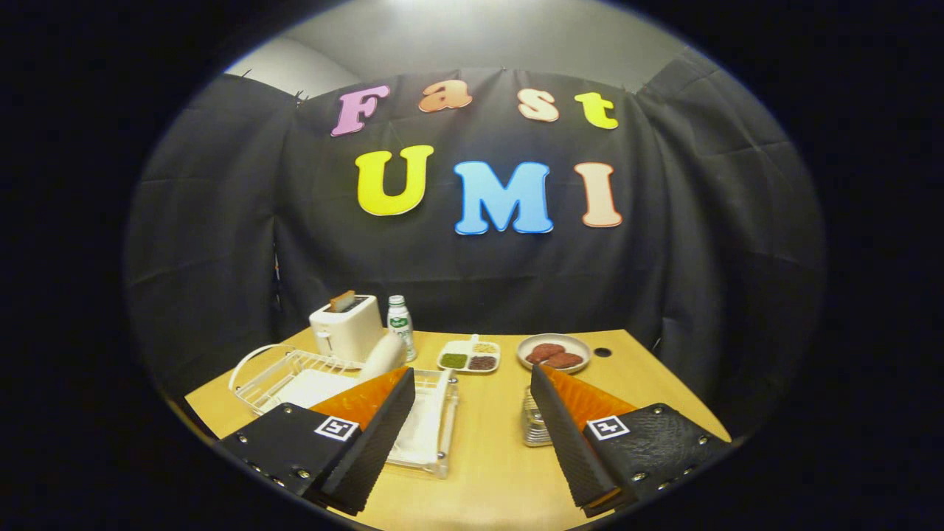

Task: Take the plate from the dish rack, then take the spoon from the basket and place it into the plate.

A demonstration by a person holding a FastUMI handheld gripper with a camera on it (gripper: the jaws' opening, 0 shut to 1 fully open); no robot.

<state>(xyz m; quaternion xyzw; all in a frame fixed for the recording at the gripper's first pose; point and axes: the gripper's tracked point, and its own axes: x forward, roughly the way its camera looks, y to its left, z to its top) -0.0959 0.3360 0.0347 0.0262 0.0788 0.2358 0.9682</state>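
I am holding the hand-held gripper [472,435] low over the wooden worktop [487,472], fingers spread wide apart with nothing between them but bare wood.

Dish rack [431,428]: a white wire frame on a clear tray, lying just ahead of my left finger [369,435] and partly hidden behind it. The plate [383,356] is standing tilted on edge at the far side of the rack, just beyond that fingertip. It is white.

Basket [536,422]: a small metallic container, showing just inside my right finger [568,442], mostly covered by it. I cannot make out the spoon in it.

Farther ahead, between the fingers' lines: a white divided dish [470,357] carrying green, yellow and dark fillings. Beside it, beyond my right fingertip, a round dish [554,352] is holding reddish-brown patties. A dark hole [602,352] is showing in the worktop just beyond that dish.

Beyond the rack, far left: a white toaster [346,328] with a slice of bread [342,300] sticking up from its slot, and a small bottle [399,322] with a green label standing just beside it. Black cloth is hanging behind the worktop.
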